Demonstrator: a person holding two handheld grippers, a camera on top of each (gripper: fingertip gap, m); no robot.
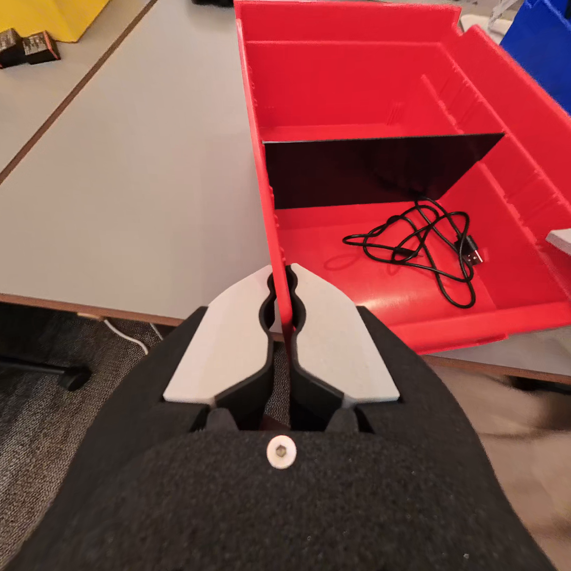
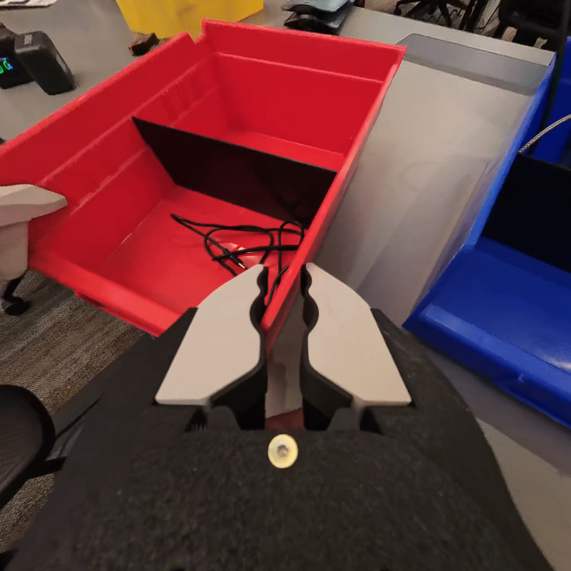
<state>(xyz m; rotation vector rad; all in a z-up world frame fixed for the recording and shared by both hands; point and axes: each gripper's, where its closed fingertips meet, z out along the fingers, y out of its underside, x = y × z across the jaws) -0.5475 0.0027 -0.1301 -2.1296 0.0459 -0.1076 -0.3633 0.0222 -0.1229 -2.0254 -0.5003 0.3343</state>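
The left gripper [image 1: 281, 272] has its fingers [image 1: 321, 309] pinched narrow on the left side wall of the red bin [image 1: 340, 92], near its front corner; the wall runs straight between them. The right gripper [image 2: 282, 272] straddles the bin's right wall near its front corner, fingers [image 2: 228, 315] one inside and one outside; the inner one seems to press the wall, but a gap shows on the outer side, so I cannot tell whether it is clamped.

Both sides of the bin are thus taken up, and it sits tilted, its front end jutting past the bench [image 1: 139, 185] edge over the carpet. Whether it is lifted clear of the bench is not visible.

Inside the bin, a black divider [image 1: 355, 170] stands across the middle. A loose black cable [image 1: 432, 247] lies tangled in the front compartment, against the divider and nearer the right wall; the rear compartment appears empty.

To the bin's right a blue bin [image 2: 494, 293] stands close, leaving only a narrow strip of bench. To its left the bench is open; a yellow box [image 1: 46, 18] and small black boxes [image 1: 27, 49] lie well apart beyond.
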